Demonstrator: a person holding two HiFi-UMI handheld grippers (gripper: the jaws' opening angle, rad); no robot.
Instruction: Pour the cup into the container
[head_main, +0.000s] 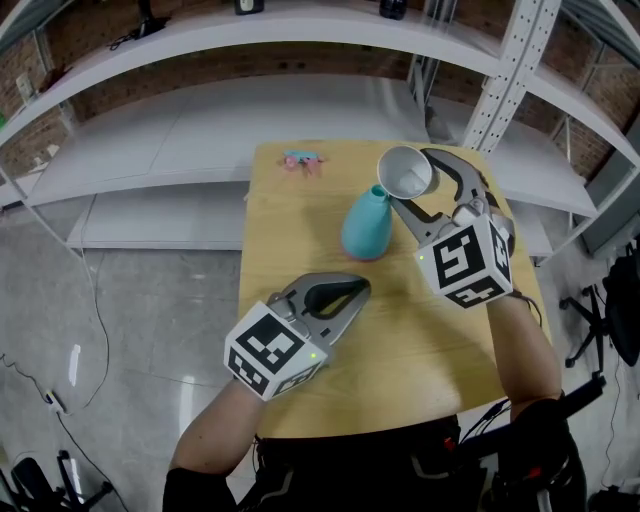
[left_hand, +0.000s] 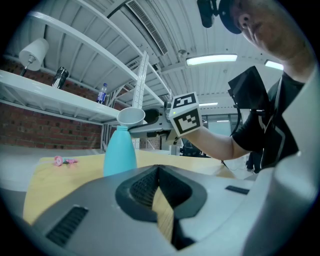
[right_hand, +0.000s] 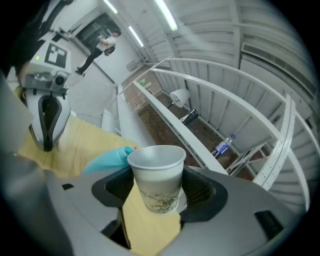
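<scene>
A white paper cup (head_main: 405, 172) is held in my right gripper (head_main: 428, 190), tipped toward the mouth of a teal bottle-shaped container (head_main: 366, 226) that stands on the wooden table (head_main: 400, 340). In the right gripper view the cup (right_hand: 156, 176) sits between the jaws, with the container (right_hand: 106, 159) just behind its rim. The left gripper view shows the cup (left_hand: 131, 117) right over the container's neck (left_hand: 120, 150). My left gripper (head_main: 345, 297) rests shut and empty above the table, in front of the container.
A small pink object (head_main: 303, 161) lies at the table's far edge. White metal shelving (head_main: 200, 120) stands behind the table, with a perforated upright (head_main: 505, 80) at the right. The grey floor (head_main: 130, 330) lies to the left.
</scene>
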